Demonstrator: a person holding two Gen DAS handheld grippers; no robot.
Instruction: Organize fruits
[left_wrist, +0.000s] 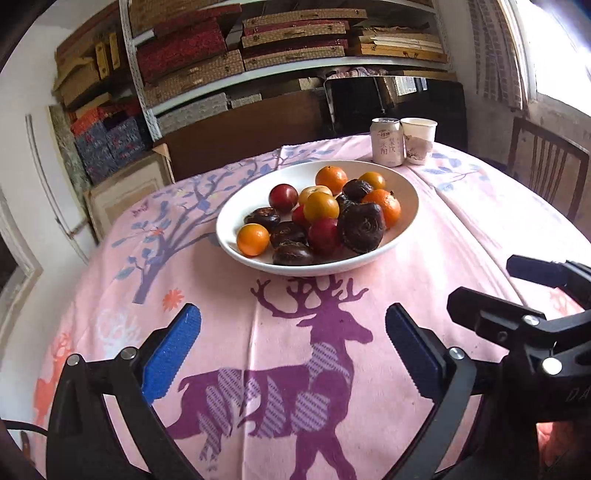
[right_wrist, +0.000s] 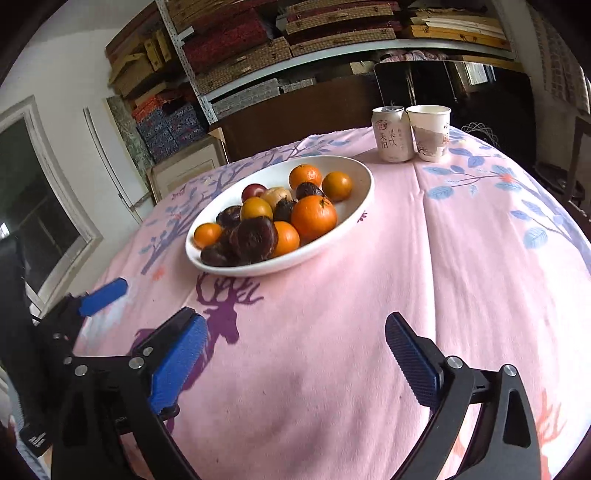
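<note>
Presently I find both the left gripper (left_wrist: 291, 350) and the right gripper (right_wrist: 295, 354) with jaws spread and holding nothing, low over the pink tablecloth (right_wrist: 424, 258); the white bowl (left_wrist: 410, 184) of mixed fruits (left_wrist: 321, 218) sits ahead of both sets of jaws, well apart from them. To proceed properly, I judge I should advance one gripper over the near rim and close on a single exposed fruit, such as the orange (left_wrist: 253, 240) at the heap's edge. A can (left_wrist: 386, 142) and paper cup (left_wrist: 419, 140) stand beyond the bowl, clear of the approach.
</note>
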